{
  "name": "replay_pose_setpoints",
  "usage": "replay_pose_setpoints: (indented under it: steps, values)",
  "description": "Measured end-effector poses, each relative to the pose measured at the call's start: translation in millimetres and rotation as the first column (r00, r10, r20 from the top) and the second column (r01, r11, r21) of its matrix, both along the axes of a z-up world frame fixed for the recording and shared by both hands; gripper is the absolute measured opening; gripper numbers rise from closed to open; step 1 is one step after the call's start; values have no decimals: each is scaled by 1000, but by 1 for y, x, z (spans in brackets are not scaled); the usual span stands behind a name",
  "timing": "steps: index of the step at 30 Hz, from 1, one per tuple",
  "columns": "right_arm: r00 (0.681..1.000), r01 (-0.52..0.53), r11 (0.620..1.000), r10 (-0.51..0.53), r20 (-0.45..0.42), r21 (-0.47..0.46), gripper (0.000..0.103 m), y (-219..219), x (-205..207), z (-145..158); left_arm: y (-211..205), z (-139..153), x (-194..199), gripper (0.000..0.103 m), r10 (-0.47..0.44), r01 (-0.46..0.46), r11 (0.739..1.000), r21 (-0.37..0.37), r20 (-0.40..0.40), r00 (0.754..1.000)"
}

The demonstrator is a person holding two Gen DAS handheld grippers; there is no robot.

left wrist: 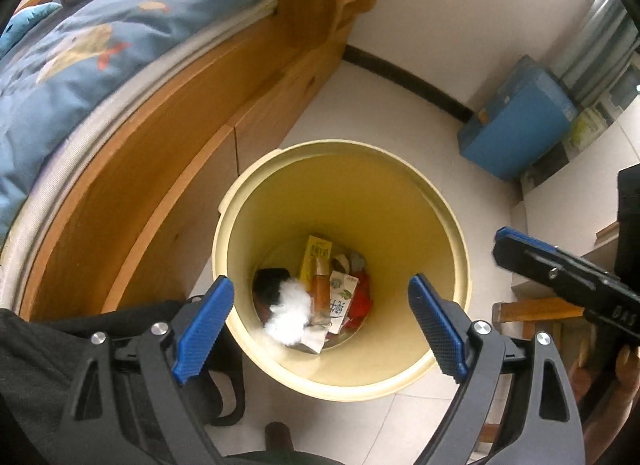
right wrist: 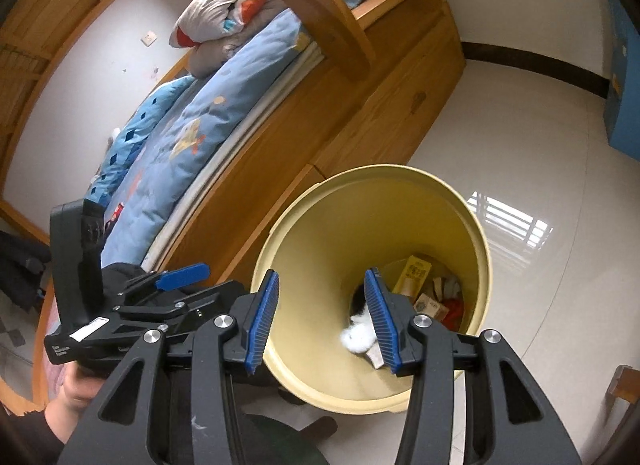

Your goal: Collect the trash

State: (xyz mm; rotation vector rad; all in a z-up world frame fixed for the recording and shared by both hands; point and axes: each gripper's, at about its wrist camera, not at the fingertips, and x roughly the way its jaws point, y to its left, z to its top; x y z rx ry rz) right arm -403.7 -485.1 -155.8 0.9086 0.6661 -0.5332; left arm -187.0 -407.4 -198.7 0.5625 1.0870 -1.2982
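Glossy pale tile floor (right wrist: 520,125), yellow bin (left wrist: 400,205) w/ trash, wood bed (right wrist: 360,105)

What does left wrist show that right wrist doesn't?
Left wrist only: blue box by the wall, red wrapper in the bin.
Right wrist only: folded bedding at the bed's far end, wall switch.
Both: yellow bin, white wad, yellow carton, both grippers open above the bin: left gripper, right gripper.

Left gripper (left wrist: 320,317) fingers spread wide, right gripper (right wrist: 324,317) fingers partly apart, both empty.
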Motion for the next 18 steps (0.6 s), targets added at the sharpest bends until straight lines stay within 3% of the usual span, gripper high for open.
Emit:
replay_pose_setpoints:
  steps: [5, 11, 14, 18]
  values:
    - [999, -36, 999, 37, 36, -21, 45, 4, 14, 17, 12, 22, 9, 88, 20, -19, 998, -56, 30, 999]
    - [985, -131, 988, 140, 105, -82, 49, 12, 60, 48, 40, 60, 39, 88, 115, -102, 983, -152, 80, 990]
    - [968, -186, 976, 202, 149, -116, 50, 20, 91, 63, 60, 79, 60, 89, 187, -163, 967, -197, 113, 976]
    - [937, -264, 950, 294, 189, -170, 57, 34, 138, 82, 97, 102, 98, 91, 313, -267, 927, -263, 155, 937]
